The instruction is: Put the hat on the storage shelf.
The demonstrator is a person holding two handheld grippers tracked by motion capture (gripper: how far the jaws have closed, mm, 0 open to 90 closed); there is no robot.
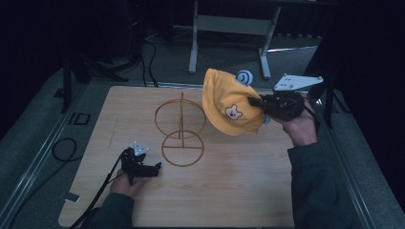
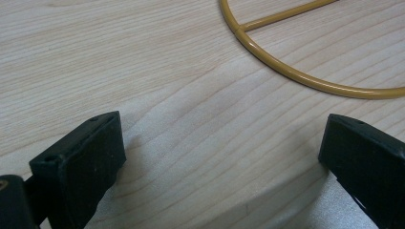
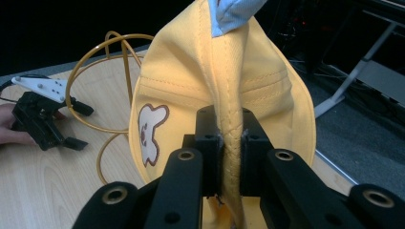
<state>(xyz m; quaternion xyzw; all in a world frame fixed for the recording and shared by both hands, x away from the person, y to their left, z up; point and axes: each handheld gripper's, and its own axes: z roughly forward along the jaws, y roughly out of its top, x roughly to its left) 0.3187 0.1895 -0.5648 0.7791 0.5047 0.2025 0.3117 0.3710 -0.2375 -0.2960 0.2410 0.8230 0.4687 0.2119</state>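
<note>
Right gripper (image 3: 231, 143) jaws clamped on the yellow cap (image 3: 181, 95); left gripper (image 1: 154, 169) jaws wide apart over the worktop (image 2: 191, 143), near the wire stand (image 1: 181, 131).

Wooden table (image 1: 229, 191), grey floor (image 1: 229, 57), metal frame (image 1: 229, 24)

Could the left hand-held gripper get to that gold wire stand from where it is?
Probably yes. The left hand-held gripper rests open on the wooden table, jaws toward the gold wire stand's base ring, with bare wood between. The yellow bear-patch cap hangs off to the side in the right hand-held gripper.
</note>
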